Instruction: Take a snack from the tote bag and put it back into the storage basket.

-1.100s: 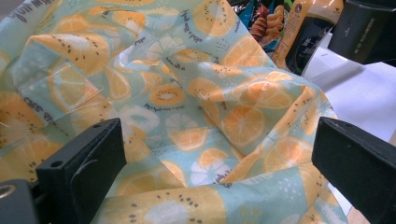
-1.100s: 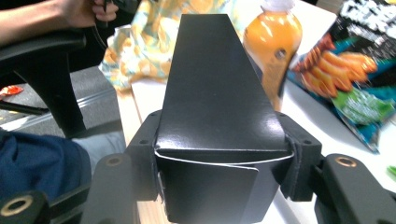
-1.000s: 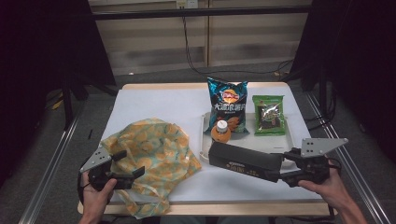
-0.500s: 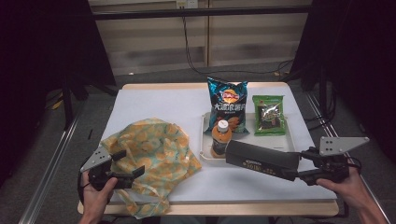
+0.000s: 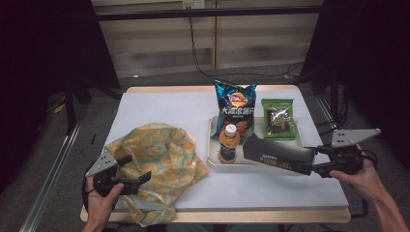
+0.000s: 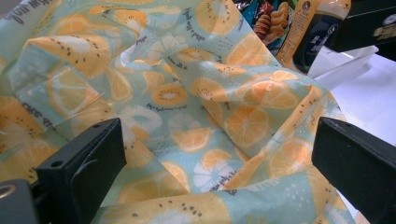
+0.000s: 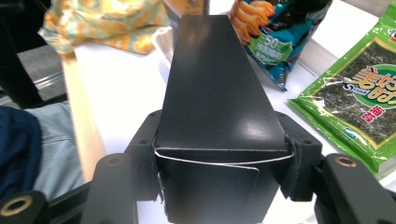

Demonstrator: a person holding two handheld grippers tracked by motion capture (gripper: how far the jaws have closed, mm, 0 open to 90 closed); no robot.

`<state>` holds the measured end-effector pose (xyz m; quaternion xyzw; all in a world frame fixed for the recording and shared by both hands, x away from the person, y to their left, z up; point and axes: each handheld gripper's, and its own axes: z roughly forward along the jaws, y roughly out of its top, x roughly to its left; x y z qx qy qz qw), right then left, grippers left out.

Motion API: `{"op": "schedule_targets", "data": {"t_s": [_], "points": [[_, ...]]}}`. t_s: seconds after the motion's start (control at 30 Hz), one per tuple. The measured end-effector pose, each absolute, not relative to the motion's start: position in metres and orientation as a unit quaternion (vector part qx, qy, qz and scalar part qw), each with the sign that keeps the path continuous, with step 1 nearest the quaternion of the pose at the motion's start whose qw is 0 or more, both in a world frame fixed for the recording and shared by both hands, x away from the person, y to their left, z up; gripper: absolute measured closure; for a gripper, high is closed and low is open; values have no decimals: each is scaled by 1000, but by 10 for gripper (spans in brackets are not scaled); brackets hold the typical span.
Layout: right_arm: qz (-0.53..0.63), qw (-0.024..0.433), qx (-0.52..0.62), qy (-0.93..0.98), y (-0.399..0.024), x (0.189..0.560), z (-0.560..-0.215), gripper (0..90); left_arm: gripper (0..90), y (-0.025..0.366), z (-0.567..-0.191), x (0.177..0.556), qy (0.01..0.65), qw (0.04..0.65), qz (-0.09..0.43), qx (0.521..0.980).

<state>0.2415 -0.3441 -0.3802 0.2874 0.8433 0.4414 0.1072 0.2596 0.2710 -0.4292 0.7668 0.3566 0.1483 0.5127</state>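
one box point(image 5: 278, 155), one bottle point(image 5: 228, 144), two snack packets point(image 5: 236, 107)

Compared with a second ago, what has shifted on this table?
The right gripper, clamped on the long black cardboard box, has carried it rightward, away from the orange-capped drink bottle. The left gripper stays open at the fruit-patterned fabric bag. The blue crisp packet, green seaweed packet and white tray have not moved.
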Motion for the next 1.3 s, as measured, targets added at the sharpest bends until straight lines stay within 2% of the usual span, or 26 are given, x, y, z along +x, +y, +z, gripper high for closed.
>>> {"op": "schedule_targets", "data": {"t_s": [0.4, 1.3], "points": [[404, 93, 289, 863, -346, 278, -402, 434, 27, 272, -429, 259, 360, 512, 151, 766], [362, 93, 311, 874, -349, 300, -429, 362, 32, 272, -429, 263, 363, 514, 151, 762]]}}
